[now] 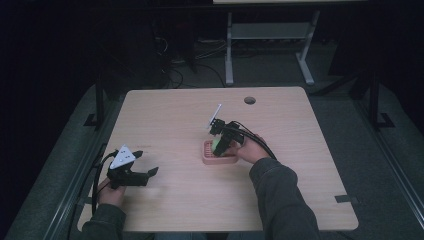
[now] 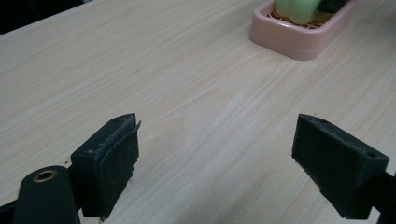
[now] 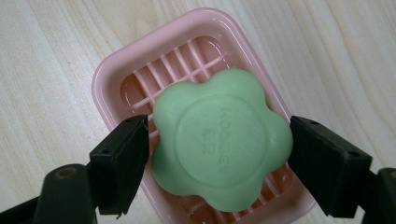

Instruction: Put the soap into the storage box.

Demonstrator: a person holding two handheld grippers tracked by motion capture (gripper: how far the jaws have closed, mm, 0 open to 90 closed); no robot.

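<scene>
I am holding the green soap (image 3: 219,140) with the right gripper (image 3: 217,161), its fingers (image 3: 121,163) clamped on either side of the flower-shaped bar, right over the pink soap dish (image 3: 109,77) at the centre of the frame. Whether the soap is resting on the slats or just above them, I cannot tell. To do this step well, I judge I should be keeping the bar level and centred over the grid, moving straight up or down so its lobes are not catching the rim. In the high view the left gripper (image 1: 145,162) is idling at the lower left of the worktop (image 1: 165,107), fingers apart and holding nothing. The right gripper view is giving me the embossed face and the grip; the left gripper view is giving the dish's side wall instead
</scene>
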